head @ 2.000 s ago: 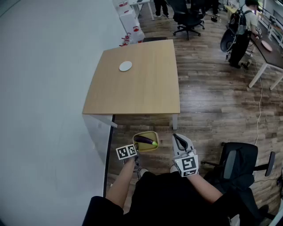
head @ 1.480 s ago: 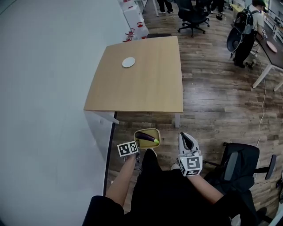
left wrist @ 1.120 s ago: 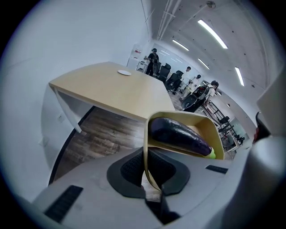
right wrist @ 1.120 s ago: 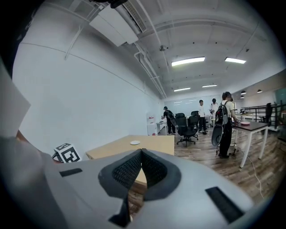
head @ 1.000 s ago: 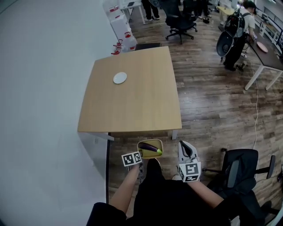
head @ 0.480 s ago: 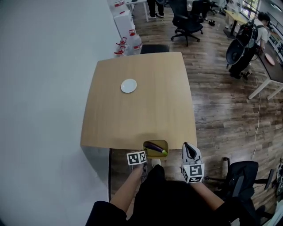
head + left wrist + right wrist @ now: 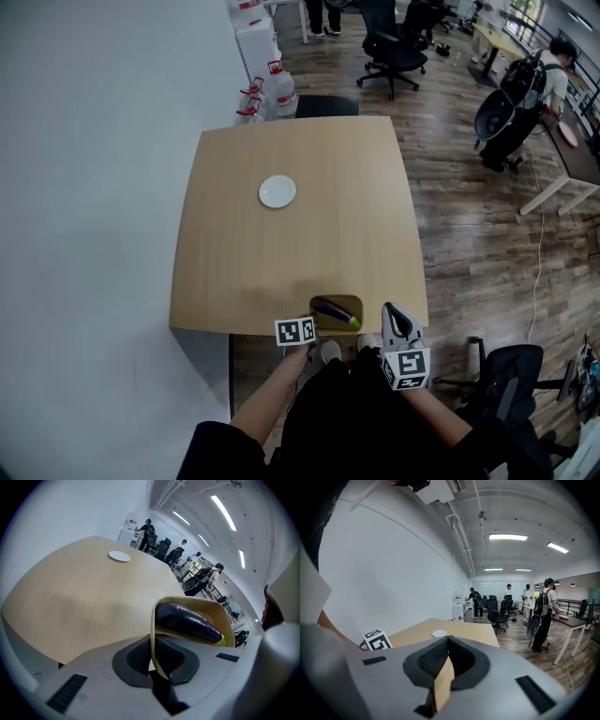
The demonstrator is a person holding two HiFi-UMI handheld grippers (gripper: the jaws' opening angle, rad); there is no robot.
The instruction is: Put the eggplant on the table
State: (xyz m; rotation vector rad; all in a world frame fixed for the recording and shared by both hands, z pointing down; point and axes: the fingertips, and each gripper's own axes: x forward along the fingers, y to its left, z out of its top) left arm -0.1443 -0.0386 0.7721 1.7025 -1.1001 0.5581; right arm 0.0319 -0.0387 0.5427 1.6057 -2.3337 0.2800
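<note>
Left tongs (image 7: pixel 157 667), clamped on the yellow bowl (image 7: pixel 152 634) holding the eggplant (image 7: pixel 335 311), have just reached over the desk (image 7: pixel 281 253) edge, closed empty right tongs (image 7: pixel 393 314) beside them, so set-down seems next.

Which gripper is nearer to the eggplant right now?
Left. The left gripper pinches the rim of the yellow tray that carries the eggplant. The right gripper hovers to the tray's right, apart from it.

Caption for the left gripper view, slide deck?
Left claw clamped on the rim of a yellow bowl carrying the eggplant, at the near edge of the wooden table.
</note>
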